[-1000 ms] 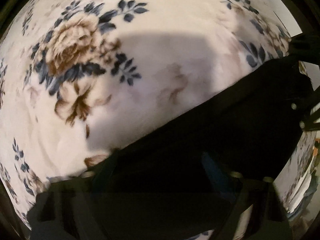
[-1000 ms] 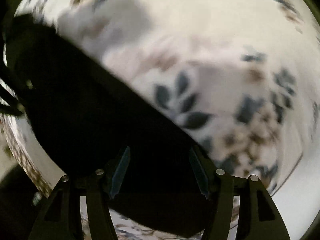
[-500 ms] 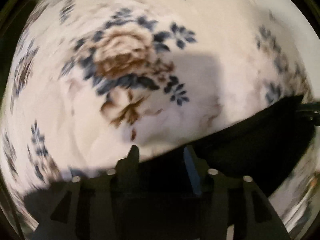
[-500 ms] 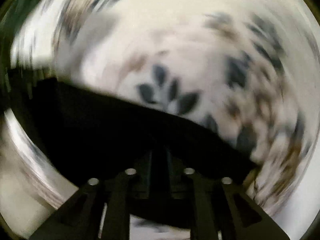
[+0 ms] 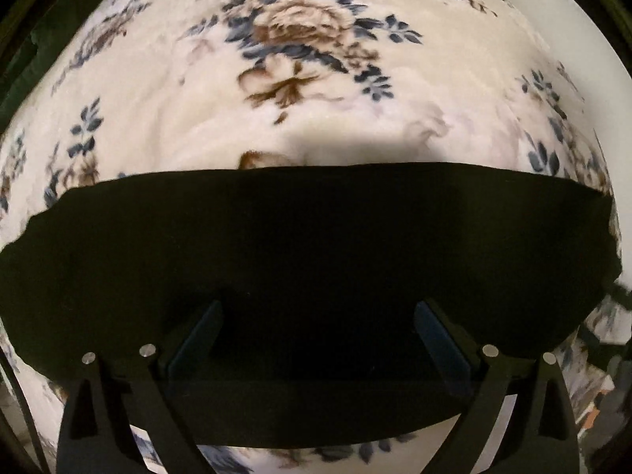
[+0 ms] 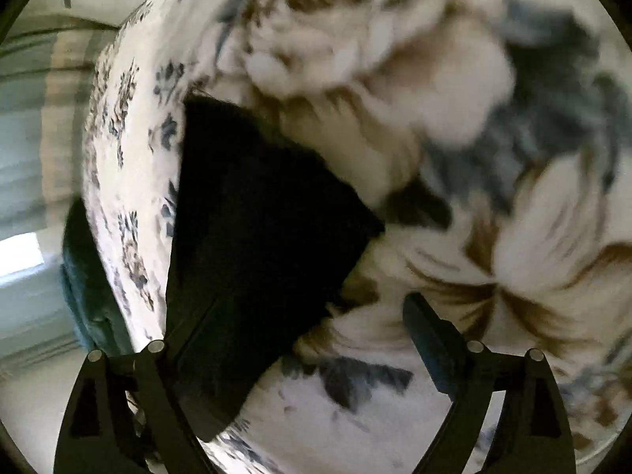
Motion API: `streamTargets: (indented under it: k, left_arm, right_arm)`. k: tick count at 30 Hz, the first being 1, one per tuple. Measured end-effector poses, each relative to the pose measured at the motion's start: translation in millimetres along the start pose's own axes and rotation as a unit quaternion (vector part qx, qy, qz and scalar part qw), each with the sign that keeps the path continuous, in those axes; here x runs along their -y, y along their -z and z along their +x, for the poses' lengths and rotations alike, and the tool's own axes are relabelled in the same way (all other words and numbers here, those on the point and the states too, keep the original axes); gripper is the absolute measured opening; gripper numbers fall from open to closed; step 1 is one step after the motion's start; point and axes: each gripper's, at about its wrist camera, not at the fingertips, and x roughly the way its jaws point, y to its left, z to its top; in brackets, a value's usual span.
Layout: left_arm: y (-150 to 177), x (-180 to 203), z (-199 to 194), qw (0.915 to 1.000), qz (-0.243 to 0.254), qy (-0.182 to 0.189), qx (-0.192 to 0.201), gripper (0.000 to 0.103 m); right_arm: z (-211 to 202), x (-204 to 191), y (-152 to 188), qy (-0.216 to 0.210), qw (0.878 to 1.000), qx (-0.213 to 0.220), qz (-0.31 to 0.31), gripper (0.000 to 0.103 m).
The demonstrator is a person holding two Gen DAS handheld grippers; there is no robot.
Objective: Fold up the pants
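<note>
Left gripper (image 5: 316,316): jaws spread wide, nothing between them, both fingers low in the frame and over the pants (image 5: 316,245). Pants are black and lie flat as a broad band across the left view, far edge straight, running side to side. Near edge of the cloth passes under the fingers; a strip of blanket (image 5: 316,91) shows below it.

Right gripper (image 6: 316,324): jaws also spread wide, holding nothing. Its left finger sits over the pants (image 6: 252,229), which lie here as a dark wedge; its right finger (image 6: 430,339) is over bare blanket (image 6: 513,237). View is motion-blurred, detail poor.

Beyond the pants in the left view: cream blanket with brown roses and blue leaves, a grey shadow falling on it just past the cloth's far edge. Blanket carries the pants fully; cannot tell what lies under it.

Far left of the right view: the blanket's edge drops off, with pale room background behind, too blurred to identify.
</note>
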Motion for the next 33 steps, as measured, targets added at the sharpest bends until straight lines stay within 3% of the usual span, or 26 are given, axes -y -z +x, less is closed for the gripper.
streamTargets:
  k: [2, 4, 6, 10, 12, 14, 16, 17, 20, 23, 25, 26, 27, 30, 33]
  left_arm:
    - [0.1, -2.8, -4.4, 0.9999, -0.008, 0.01, 0.003, 0.1]
    - [0.4, 2.0, -13.2, 0.9995, -0.023, 0.018, 0.01, 0.1]
    - [2.7, -3.5, -14.3, 0.9992, -0.033, 0.018, 0.01, 0.1]
    - [4.2, -7.6, -13.7, 0.9992, -0.038, 0.009, 0.005, 0.1]
    - [4.2, -2.5, -16.4, 0.9991, -0.041, 0.012, 0.009, 0.1]
    - [8.3, -5.8, -19.4, 0.999, -0.042, 0.009, 0.014, 0.1]
    - [9.2, -11.9, -20.5, 0.9988, -0.046, 0.004, 0.017, 0.1]
    - [8.8, -16.6, -20.3, 0.9985, -0.053, 0.005, 0.015, 0.1]
    - [11.8, -32.5, -25.2, 0.9966, -0.079, 0.01, 0.019, 0.1]
    - [16.1, -43.3, -34.8, 0.9935, -0.108, 0.011, 0.036, 0.1]
    - [13.9, -51.5, -35.2, 0.992, -0.119, 0.018, 0.038, 0.1]
    - [17.0, -57.6, -37.1, 0.9912, -0.124, 0.025, 0.038, 0.1]
    - [19.4, -62.0, -38.4, 0.9909, -0.127, 0.026, 0.038, 0.1]
    - [18.0, -61.3, -37.0, 0.9921, -0.118, 0.021, 0.036, 0.1]
    - [18.5, -58.2, -37.4, 0.9935, -0.107, 0.014, 0.038, 0.1]
  right_arm:
    - [15.0, -8.2, 0.9, -0.022, 1.0, 0.011, -0.006, 0.094]
    - [18.3, -21.5, -2.1, -0.071, 0.997, 0.023, -0.009, 0.092]
    - [29.9, -28.3, -7.6, -0.061, 0.997, 0.033, -0.013, 0.088]
    - [45.6, -11.6, -15.1, -0.093, 0.993, 0.041, 0.055, 0.082]
    - [35.5, -19.8, -11.2, -0.099, 0.992, 0.047, 0.061, 0.02]
    - [16.3, -31.6, -6.1, -0.127, 0.989, 0.071, 0.041, 0.013]
    - [-0.7, -34.8, -5.0, -0.117, 0.986, 0.114, 0.026, 0.01]
    - [1.3, -28.0, -9.0, -0.116, 0.985, 0.12, 0.041, 0.01]
    - [37.9, -7.7, -23.0, -0.134, 0.984, 0.074, 0.093, 0.012]
    - [45.1, -21.9, -28.3, -0.149, 0.985, 0.047, 0.07, 0.021]
    - [54.1, -41.9, -24.5, -0.153, 0.987, 0.036, 0.041, 0.047]
    - [57.1, -51.1, -21.3, -0.155, 0.987, 0.028, 0.027, 0.066]
    - [61.4, -59.2, -17.7, -0.155, 0.988, 0.013, 0.015, 0.076]
    - [81.0, -70.0, -1.8, -0.139, 0.99, -0.019, 0.005, 0.077]
    - [93.3, -70.3, 5.6, -0.126, 0.992, -0.016, 0.001, 0.079]
